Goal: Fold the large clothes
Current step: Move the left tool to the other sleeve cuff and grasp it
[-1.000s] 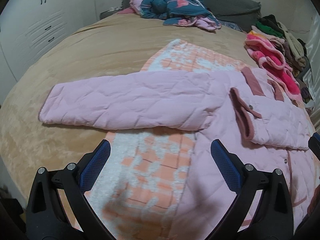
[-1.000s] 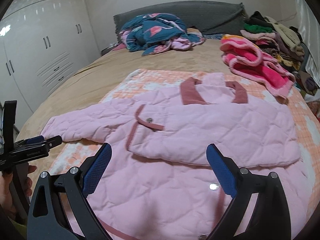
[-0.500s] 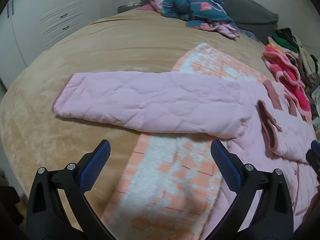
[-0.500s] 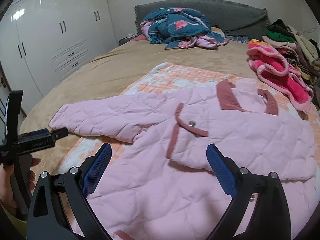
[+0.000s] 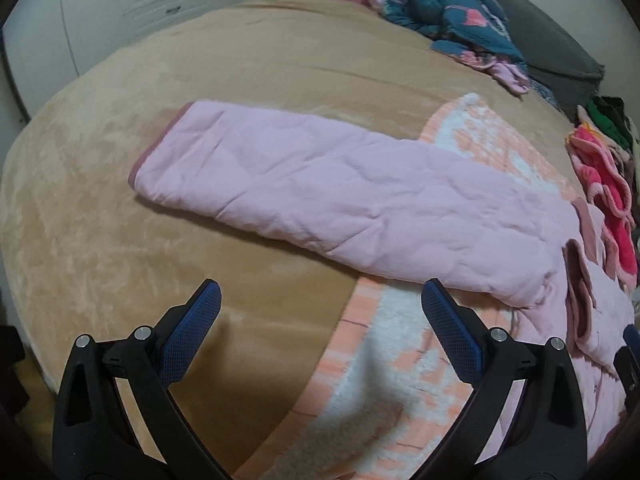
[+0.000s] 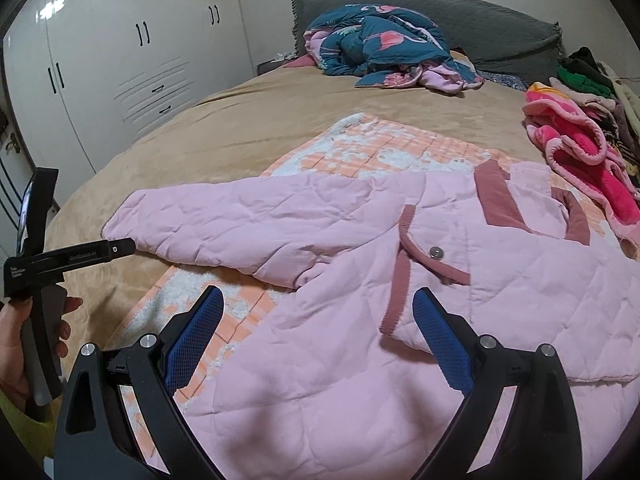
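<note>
A pink quilted jacket with dusty-rose trim lies spread on an orange-and-white checked blanket on the bed. One sleeve stretches out to the left over the tan bedspread; the other sleeve is folded across the chest. My left gripper hovers open just short of the outstretched sleeve, holding nothing. My right gripper is open above the jacket's body near the armpit, also empty. In the right wrist view the left gripper shows at the far left in a person's hand.
A tan bedspread covers the bed. A teal and pink bundle of bedding lies by the grey headboard. A pile of clothes with a bright pink garment sits at the right edge. White wardrobes stand to the left.
Both grippers have swung to the left: the outstretched sleeve now fills the left wrist view, and the right wrist view has shifted toward the sleeve side. The jacket has not moved.
</note>
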Demonstrator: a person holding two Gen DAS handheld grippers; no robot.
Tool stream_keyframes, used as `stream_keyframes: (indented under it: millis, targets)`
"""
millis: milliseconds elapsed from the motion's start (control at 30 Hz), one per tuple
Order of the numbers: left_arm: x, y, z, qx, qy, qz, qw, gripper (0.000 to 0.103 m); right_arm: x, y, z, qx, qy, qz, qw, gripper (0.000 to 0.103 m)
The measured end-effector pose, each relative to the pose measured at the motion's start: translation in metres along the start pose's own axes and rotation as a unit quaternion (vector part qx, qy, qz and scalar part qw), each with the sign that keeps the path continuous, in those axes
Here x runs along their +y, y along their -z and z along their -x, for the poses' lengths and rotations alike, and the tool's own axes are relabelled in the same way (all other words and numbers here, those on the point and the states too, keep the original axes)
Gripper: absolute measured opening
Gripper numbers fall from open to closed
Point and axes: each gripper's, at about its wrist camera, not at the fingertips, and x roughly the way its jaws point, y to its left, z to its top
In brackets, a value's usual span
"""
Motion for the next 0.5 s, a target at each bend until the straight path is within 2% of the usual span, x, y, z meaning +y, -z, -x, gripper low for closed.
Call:
stream_keyframes:
  millis: [133,500]
  targets:
    - [0.012,0.001,-0.013,0.012,-0.003,0.021,0.9997,0.094,0.003,0.000,-0.008,0.004,-0.004,0.003,1.000,0.095]
    - [0.045,-0.001,-0.046,0.045,0.023,0.106,0.9931,0.094,0.002,0.003,-0.024,0.014,-0.006,0.005,1.000,0.095]
